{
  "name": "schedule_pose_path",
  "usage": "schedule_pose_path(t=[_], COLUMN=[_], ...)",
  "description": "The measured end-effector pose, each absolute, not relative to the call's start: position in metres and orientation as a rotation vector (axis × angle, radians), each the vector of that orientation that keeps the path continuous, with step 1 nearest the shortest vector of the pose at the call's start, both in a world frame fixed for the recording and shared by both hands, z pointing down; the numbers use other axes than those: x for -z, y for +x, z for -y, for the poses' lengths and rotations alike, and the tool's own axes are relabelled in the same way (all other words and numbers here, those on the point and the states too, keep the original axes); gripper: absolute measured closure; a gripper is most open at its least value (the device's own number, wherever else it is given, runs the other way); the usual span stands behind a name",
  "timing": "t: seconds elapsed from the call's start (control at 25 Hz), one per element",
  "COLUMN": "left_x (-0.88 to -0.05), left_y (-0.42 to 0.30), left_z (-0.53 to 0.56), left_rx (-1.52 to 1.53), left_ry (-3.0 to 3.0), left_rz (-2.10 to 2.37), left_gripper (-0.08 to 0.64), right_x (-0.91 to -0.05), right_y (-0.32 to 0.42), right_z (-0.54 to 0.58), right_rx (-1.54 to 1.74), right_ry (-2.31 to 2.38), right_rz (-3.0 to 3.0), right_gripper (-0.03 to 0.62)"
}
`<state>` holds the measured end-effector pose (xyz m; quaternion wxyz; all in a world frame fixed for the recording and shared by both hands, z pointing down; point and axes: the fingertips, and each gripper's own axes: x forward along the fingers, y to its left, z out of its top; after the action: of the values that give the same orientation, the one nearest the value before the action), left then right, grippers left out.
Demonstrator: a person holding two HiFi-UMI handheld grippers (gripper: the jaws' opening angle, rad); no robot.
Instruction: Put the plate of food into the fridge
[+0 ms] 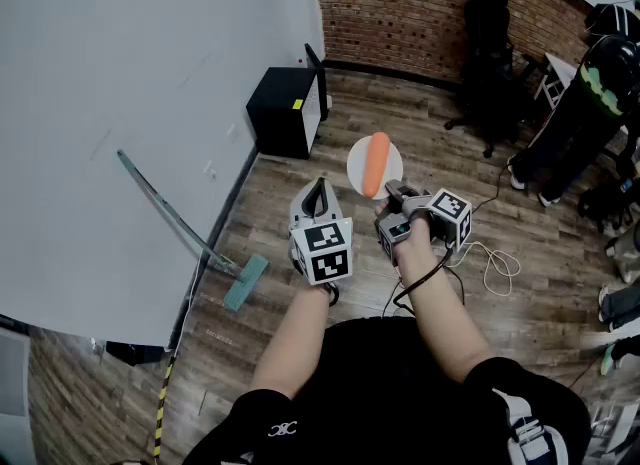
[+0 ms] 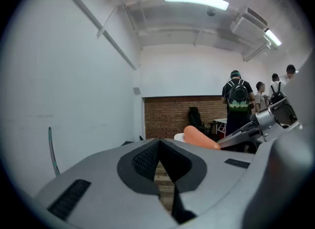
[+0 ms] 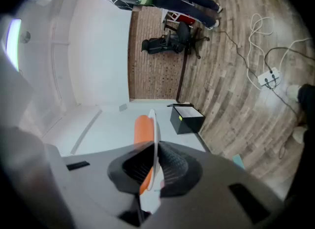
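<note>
Plate [image 1: 393,166] of orange food [image 1: 376,163] juts toward 11 o'clock, rim clamped in the right hand-held gripper [image 1: 397,193]; the left hand-held gripper [image 1: 319,189] is pressed together, empty.

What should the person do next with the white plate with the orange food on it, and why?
Probably walk forward, keeping the round white plate level, toward the small black box-shaped cabinet by the wall. The right hand-held gripper is shut on the plate's rim, the long orange food lies on top, and the cabinet, likely the fridge, stands well ahead on the floor.
</note>
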<state>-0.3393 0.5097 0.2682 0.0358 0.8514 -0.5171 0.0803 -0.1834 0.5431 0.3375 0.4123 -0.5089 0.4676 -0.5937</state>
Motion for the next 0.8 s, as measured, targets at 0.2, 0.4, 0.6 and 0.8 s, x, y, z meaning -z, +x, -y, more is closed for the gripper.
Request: schedule_pose_path(t=[0.2, 0.4, 0.6, 0.8], left_x=[-0.277, -0.284, -0.283, -0.283], left_y=[-0.332, -0.329, -0.335, -0.335], left_z=[-0.510, -0.510, -0.497, -0.496], left_rx=[-0.245, -0.249, -0.268, -0.280], left_ry=[2.583, 2.584, 2.593, 2.609], left_rz=[1.540, 1.524, 1.526, 1.527], left_gripper=[0.565, 0.565, 0.565, 0.565], right_x=[-0.333, -0.336, -0.336, -0.335], right_y=[-0.173, -0.169, -0.176, -0.176], right_z=[-0.545, -0.543, -0.532, -0.534], right_rx=[1.463, 1.446, 1.455, 1.449], right_ry=[-1.323, -1.369, -1.376, -1.379], right_rz=[-1.203, -1.213, -1.207, -1.215], right_gripper=[0.558, 0.557, 0.555, 0.552])
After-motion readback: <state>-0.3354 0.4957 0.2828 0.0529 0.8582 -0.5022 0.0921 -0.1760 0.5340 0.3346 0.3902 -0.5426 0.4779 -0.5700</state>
